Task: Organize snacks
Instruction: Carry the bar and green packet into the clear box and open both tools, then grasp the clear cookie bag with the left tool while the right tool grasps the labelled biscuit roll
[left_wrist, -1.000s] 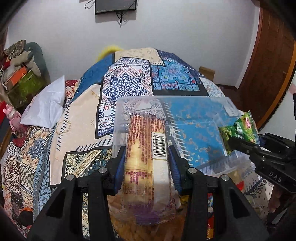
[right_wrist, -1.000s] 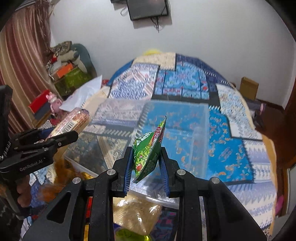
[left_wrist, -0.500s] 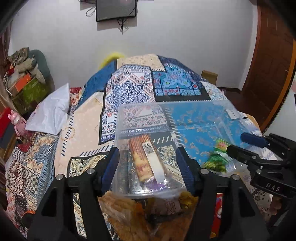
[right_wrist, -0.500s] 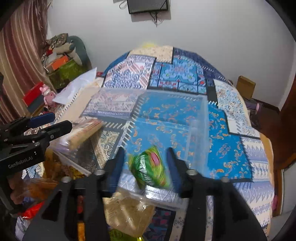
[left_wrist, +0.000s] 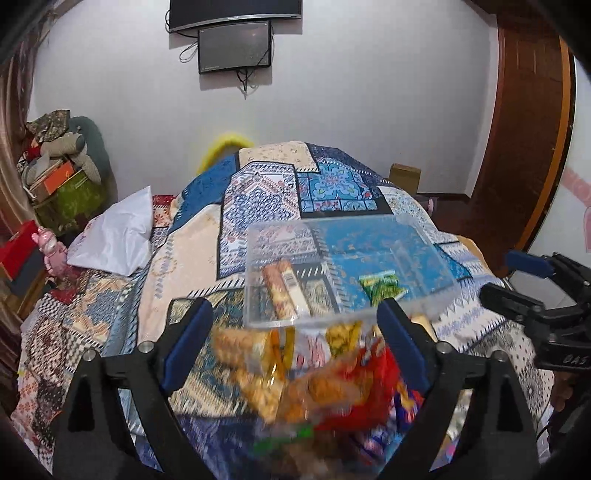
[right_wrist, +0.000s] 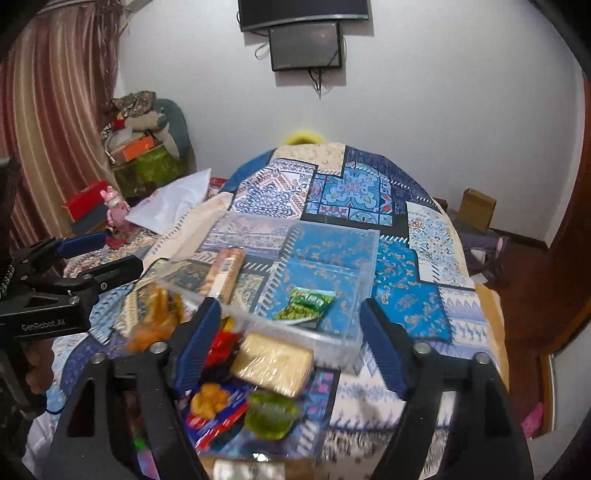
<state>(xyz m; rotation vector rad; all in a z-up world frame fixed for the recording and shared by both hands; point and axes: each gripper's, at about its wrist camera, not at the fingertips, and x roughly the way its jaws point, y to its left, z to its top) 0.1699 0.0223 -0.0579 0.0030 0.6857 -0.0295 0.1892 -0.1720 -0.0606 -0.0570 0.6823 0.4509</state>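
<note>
A clear plastic box (left_wrist: 436, 254) (right_wrist: 365, 254) rests on the patterned bedspread. Inside it lie a long biscuit pack (left_wrist: 282, 286) (right_wrist: 223, 273) on the left and a small green snack packet (left_wrist: 382, 286) (right_wrist: 306, 304) on the right. My left gripper (left_wrist: 295, 325) hangs above the near snack pile, jaws opening, nothing between them. My right gripper (right_wrist: 290, 326) hovers in front of the box, jaws opening and empty. Loose snacks (left_wrist: 325, 380) (right_wrist: 273, 363) are heaped between the grippers and the box. Each gripper shows at the edge of the other's view: right gripper (left_wrist: 524, 280), left gripper (right_wrist: 96, 254).
A white pillow (left_wrist: 114, 236) (right_wrist: 173, 199) lies left on the bed. Boxes and soft toys (left_wrist: 59, 173) are stacked at the far left wall. A cardboard box (right_wrist: 478, 206) sits on the floor to the right, near a wooden door (left_wrist: 524, 122).
Both grippers let go: the biscuit pack and the green packet dropped into the clear box. Both sets of jaws spread wide and pulled back and up from the box.
</note>
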